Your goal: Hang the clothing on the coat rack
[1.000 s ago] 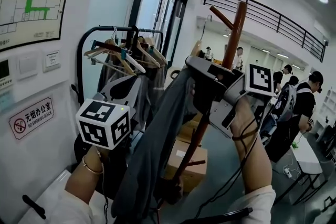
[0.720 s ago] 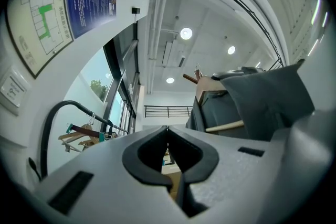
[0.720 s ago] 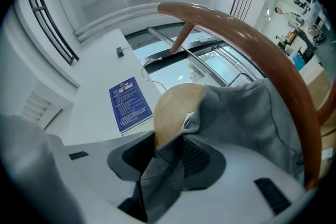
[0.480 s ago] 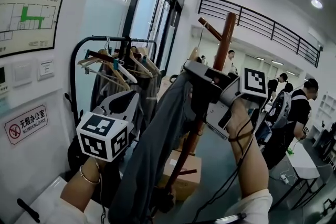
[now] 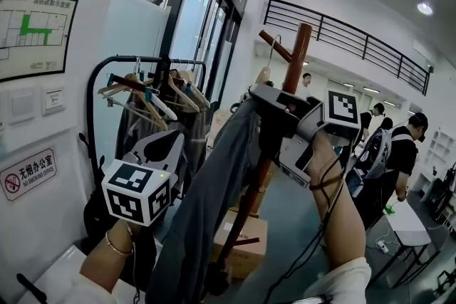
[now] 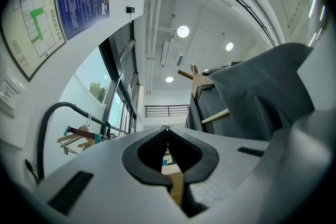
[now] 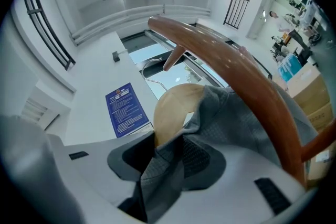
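1. Holding the grey garment high, the right gripper has its jaws clamped on the cloth where it drapes over one shoulder of a wooden hanger. The rest of the garment hangs down toward the near floor.
2. The garment is not yet on the coat rack. The brown pole stands just beyond the gripper and to its right, with an upward-slanting peg near the top.
3. The hanger's wire hook shows in the right gripper view, left of the pole and apart from the peg (how it stands in height against the peg is hard to judge).
4. The left gripper sits low at the near left, jaws pressed together with nothing between them.
5. To do this step well, the person would likely lift the hook above the peg's tip and carry it across. Lowering it then should seat the hook at the peg's root by the pole, not out at the tip.
6. The grip should loosen only once the hook bears the weight, since the cloth may slide off the wood if the hanger tilts.
7. The free left gripper could steady the hanging cloth so it neither swings nor catches on the clothes rail at the far left.
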Demonstrator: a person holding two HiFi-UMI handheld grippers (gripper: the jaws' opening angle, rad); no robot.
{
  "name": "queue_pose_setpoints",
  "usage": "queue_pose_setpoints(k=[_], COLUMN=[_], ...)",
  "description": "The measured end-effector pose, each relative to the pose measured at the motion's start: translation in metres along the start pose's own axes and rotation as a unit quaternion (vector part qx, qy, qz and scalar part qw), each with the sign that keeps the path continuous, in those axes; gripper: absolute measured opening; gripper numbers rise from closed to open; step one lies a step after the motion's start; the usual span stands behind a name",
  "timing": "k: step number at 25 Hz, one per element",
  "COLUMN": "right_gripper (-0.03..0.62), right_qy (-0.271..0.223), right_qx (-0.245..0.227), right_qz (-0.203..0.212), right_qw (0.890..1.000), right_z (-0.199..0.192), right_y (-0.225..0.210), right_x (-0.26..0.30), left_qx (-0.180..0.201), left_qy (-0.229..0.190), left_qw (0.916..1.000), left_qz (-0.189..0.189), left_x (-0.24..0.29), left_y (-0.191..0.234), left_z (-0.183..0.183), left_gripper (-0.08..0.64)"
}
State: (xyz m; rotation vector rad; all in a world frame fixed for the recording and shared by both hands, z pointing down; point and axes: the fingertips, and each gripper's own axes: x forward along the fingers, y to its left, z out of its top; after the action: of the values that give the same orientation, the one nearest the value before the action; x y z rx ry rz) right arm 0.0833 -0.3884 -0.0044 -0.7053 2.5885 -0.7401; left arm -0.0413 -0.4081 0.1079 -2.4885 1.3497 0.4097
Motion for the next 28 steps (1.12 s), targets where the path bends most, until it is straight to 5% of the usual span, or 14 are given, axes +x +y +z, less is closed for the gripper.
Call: queue_pose_setpoints(k=[28], right_gripper=[0.163], right_qy=[-0.037], right_qx=[0.028], right_qz=[-0.035], right_qw=[0.998], right_z=[0.009], right_y=[-0.048], right_x=[-0.02], left_qx=[-0.009], left_qy=[0.022], left_qw=[0.9997], left_qz=[0.004], left_x=[0.002], left_y=[-0.009], left_z=[-0.027], left_gripper=[0.009])
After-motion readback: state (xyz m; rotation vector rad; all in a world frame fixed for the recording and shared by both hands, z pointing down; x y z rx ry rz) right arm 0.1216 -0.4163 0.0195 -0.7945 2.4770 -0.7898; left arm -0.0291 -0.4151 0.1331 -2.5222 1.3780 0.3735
